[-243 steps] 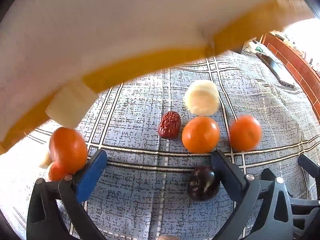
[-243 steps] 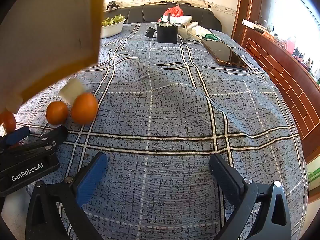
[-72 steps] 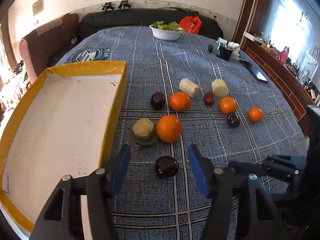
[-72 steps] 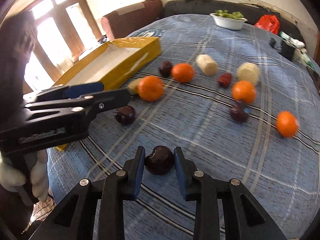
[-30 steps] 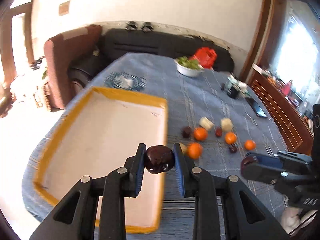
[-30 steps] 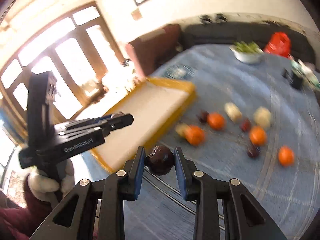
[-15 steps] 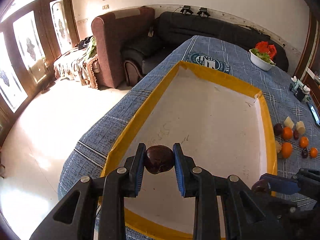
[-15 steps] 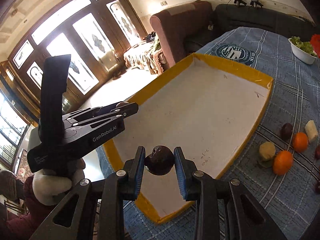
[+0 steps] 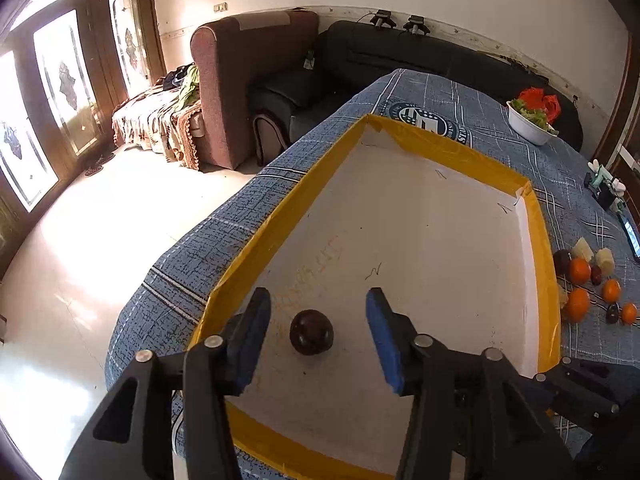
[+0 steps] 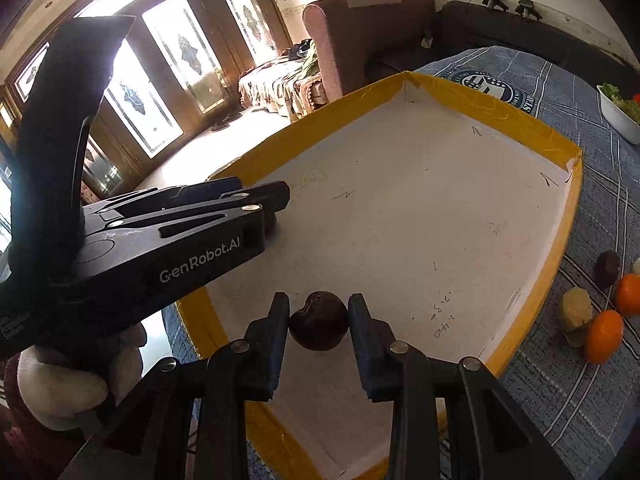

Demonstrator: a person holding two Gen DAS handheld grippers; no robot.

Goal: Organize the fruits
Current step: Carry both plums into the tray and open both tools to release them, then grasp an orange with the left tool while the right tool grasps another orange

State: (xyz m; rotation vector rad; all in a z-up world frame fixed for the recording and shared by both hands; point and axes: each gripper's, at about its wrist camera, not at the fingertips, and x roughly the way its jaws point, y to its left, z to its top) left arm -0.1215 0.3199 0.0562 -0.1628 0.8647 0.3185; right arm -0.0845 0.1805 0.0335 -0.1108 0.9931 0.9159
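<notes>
A shallow white tray with a yellow rim (image 9: 542, 264) (image 10: 532, 128) lies on the blue checked tablecloth. My left gripper (image 9: 316, 330) hangs over its near corner and its jaws are opening. A dark plum (image 9: 311, 332) lies loose on the tray floor between them, touching neither pad. My right gripper (image 10: 319, 322) is shut on a second dark plum (image 10: 319, 326), held just above the tray's near part. The left gripper's black body (image 10: 160, 248) fills the left of the right wrist view. Oranges (image 9: 579, 270) (image 10: 603, 336), dark plums and pale fruit pieces lie on the cloth right of the tray.
A white bowl of greens (image 9: 528, 122) stands at the table's far end, and a phone (image 9: 631, 236) lies at the right edge. A brown armchair (image 9: 248, 80) and a black sofa stand beyond the table. The table edge drops to the floor on the left.
My left gripper has opened and let its dark plum drop onto the tray floor. Both grippers have sunk closer to the tray. The right gripper still holds its plum.
</notes>
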